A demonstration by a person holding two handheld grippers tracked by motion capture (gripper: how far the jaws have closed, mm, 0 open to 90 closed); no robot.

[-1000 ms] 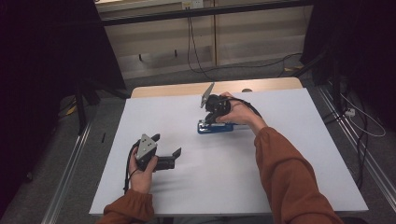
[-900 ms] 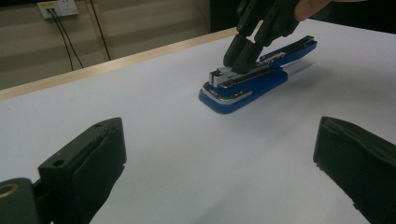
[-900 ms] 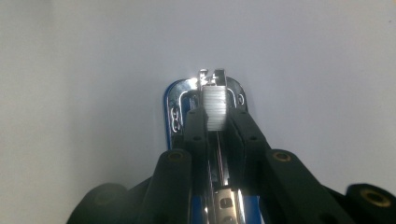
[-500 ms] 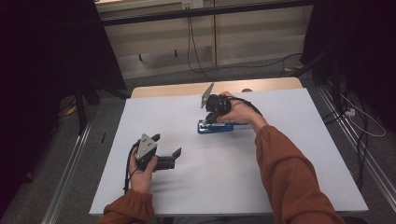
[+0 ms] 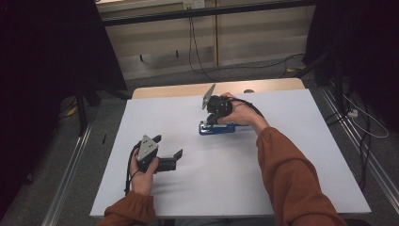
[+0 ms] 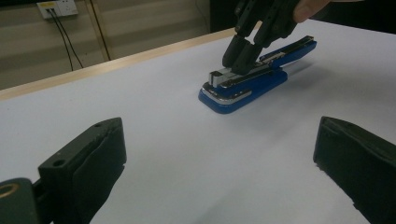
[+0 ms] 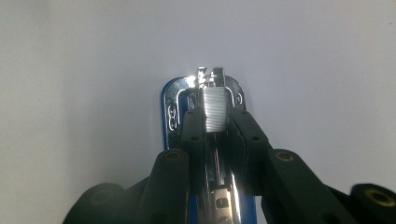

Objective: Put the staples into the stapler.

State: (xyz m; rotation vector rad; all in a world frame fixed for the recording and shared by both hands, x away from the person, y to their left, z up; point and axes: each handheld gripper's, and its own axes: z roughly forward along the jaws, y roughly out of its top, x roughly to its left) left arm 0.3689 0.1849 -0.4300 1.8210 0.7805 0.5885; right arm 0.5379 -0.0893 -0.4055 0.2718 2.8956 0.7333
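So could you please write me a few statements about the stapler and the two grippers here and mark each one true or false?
1. The stapler is blue with a metal top. True.
2. The right gripper has its jaws pressed on the stapler's metal top near the front end. True.
3. The left gripper holds the stapler's rear end. False: its jaws stand wide open over bare table, apart from the stapler.
4. The stapler is lifted off the table. False: its base lies flat on the white surface.
5. The stapler lies nearer the far edge of the table than the left gripper does. True.
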